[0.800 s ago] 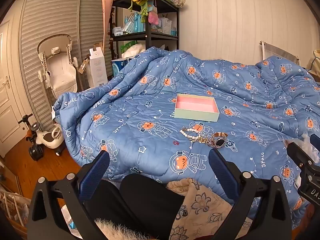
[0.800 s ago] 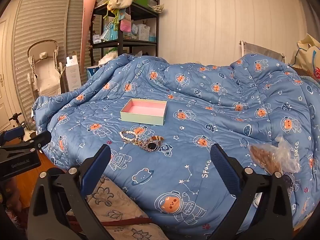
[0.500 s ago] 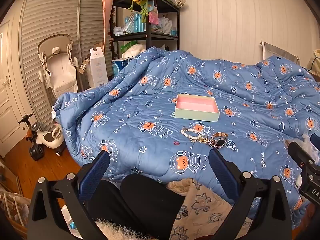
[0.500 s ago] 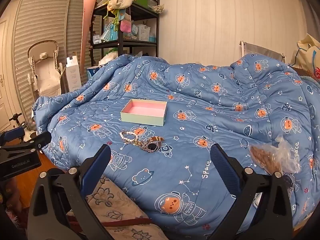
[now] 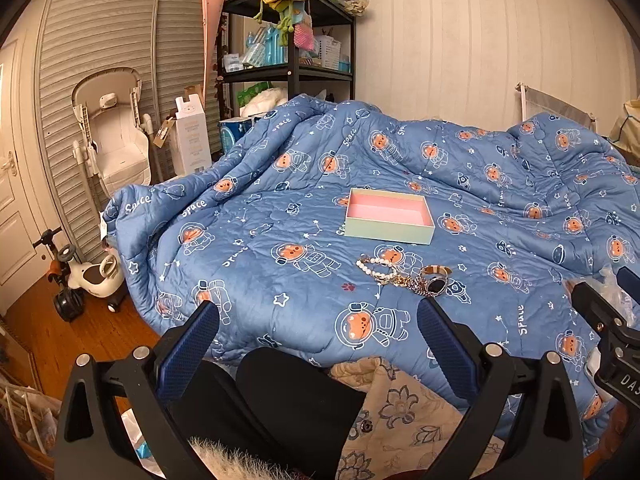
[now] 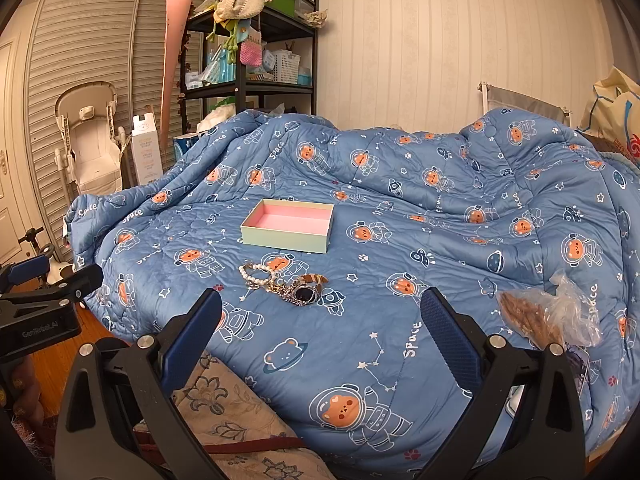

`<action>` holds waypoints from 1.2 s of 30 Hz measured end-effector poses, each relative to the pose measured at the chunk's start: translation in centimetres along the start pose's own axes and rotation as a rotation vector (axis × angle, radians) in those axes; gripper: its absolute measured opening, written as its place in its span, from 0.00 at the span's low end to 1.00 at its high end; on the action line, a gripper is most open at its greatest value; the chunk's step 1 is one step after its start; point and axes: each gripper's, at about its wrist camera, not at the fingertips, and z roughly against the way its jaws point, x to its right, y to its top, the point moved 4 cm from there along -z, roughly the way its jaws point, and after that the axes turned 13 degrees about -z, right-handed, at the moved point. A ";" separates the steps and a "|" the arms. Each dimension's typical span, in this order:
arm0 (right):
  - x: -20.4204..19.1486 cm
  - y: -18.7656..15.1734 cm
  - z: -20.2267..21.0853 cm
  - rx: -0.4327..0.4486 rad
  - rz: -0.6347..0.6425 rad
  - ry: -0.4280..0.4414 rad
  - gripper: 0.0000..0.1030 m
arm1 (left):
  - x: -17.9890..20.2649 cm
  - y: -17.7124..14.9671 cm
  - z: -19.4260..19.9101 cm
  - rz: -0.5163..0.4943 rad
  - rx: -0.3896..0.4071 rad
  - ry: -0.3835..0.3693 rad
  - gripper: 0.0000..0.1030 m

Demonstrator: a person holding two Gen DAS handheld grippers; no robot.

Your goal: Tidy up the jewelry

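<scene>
Blue-padded, both: left gripper [image 5: 318,344] and right gripper [image 6: 320,332] spread wide, gripping nothing, held back off the bed edge, probably lining up a first pick. Farther out on the blue quilt [image 6: 440,264], heaped together: pearl bracelet [image 6: 256,273], gold chain [image 6: 282,290], wristwatch [image 6: 306,291]. Beyond the heap, close by for easy drops: open pink-lined box [image 6: 288,229], nothing inside.

Open quilt [image 6: 400,240] surface lies between both wide-spread grippers and the jewelry pile [image 6: 282,282]; nothing stands in that approach. The tray [image 6: 289,226] sits just behind the pile, top open, approachable from above. A plastic bag [image 6: 552,312] occupies the quilt to the right. The shelving unit [image 6: 248,60] stands well behind.
</scene>
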 end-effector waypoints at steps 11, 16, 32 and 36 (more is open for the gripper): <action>0.0 0.0 0.1 0.001 -0.001 0.000 0.95 | 0.5 0.3 0.0 -0.001 0.001 0.005 0.94; 0.0 0.1 0.1 0.002 0.000 0.000 0.95 | 0.5 0.3 0.1 0.001 0.001 0.004 0.94; -0.1 0.0 0.1 0.002 0.000 0.001 0.95 | 0.4 0.2 0.1 0.000 0.003 0.003 0.94; -0.1 0.0 0.1 0.003 0.000 0.000 0.95 | 0.4 0.3 0.1 0.000 0.003 0.004 0.94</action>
